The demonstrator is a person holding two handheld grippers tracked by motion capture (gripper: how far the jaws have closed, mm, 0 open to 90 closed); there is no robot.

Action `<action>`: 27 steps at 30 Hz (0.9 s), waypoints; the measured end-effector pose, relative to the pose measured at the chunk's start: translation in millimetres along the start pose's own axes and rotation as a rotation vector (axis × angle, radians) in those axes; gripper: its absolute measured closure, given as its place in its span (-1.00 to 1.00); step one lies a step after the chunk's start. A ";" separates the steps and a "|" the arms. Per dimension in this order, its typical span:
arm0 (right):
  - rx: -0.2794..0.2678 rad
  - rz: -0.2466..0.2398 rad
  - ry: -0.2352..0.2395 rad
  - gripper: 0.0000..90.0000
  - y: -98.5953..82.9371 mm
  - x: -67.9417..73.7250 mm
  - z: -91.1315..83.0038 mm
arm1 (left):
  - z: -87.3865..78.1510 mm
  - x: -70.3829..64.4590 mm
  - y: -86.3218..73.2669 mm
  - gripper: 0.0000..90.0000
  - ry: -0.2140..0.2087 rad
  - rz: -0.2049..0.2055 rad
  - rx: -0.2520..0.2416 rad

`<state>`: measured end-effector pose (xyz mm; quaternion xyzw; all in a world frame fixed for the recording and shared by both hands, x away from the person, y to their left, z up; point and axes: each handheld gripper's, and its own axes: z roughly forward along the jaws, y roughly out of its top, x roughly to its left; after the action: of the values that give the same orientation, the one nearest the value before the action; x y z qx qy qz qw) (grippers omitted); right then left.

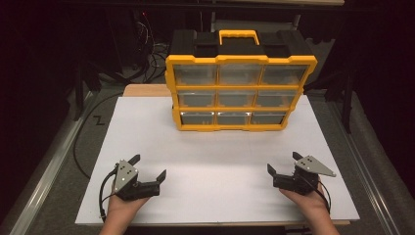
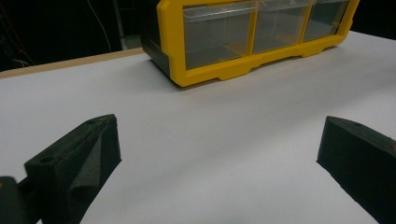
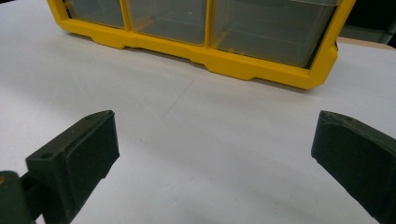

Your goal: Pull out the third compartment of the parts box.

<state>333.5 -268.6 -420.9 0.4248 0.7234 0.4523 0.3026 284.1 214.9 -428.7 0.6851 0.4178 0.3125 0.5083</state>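
a: where is the organizer box (image 1: 240, 81) now?

b: it stands upright at the far middle of the white desk (image 1: 215, 171), yellow frame, nine clear drawers in three rows, a handle (image 1: 238, 36) on top. both grippers are well apart from it, near the front edge.

a: and the fingers?

b: the left gripper (image 1: 149, 167) has its fingers (image 2: 74, 161) spread wide and holds nothing. the right gripper (image 1: 283, 164) is the same, wide open, nothing between the fingers (image 3: 74, 158).

a: what could go wrong from here?

b: i think the box may be pushed backward or tipped if one gripper reaches it before the other, because it stands on its narrow side. also the drawer fronts look smooth, so the fingers may slip when they pull one. if a drawer comes out too fast, the box could lean forward.

a: does something stand in the way?

b: no, the desk between the grippers and the box is bare. behind the box i see dark cables (image 1: 151, 54) and a wooden board edge (image 1: 144, 90), not in the path.
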 end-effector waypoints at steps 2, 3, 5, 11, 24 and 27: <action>-0.002 -0.001 0.006 -0.96 0.1 -0.2 0.6 | 1.3 0.4 -0.1 -0.99 0.001 0.001 0.002; -0.002 -0.008 0.010 -0.96 0.2 0.0 1.3 | 2.1 0.6 -0.1 -0.99 -0.001 -0.002 0.002; -0.004 -0.012 0.013 -0.97 0.1 0.5 1.5 | 3.7 0.6 -0.1 -0.99 -0.010 -0.004 0.002; -0.022 -0.026 0.004 -0.97 1.7 3.1 2.2 | 3.0 -0.9 -0.4 -0.99 -0.036 -0.010 0.002; 0.000 0.020 -0.065 -0.97 10.3 -11.1 37.4 | 6.2 0.7 -1.3 -0.99 -0.030 -0.021 0.015; 0.002 0.025 -0.094 -0.97 13.8 -18.7 48.7 | 6.7 1.2 -1.6 -0.99 -0.025 -0.025 0.019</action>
<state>386.7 -262.7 -427.2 0.4548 0.7035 0.4350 0.3301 290.0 213.3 -432.1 0.6887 0.4227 0.2935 0.5108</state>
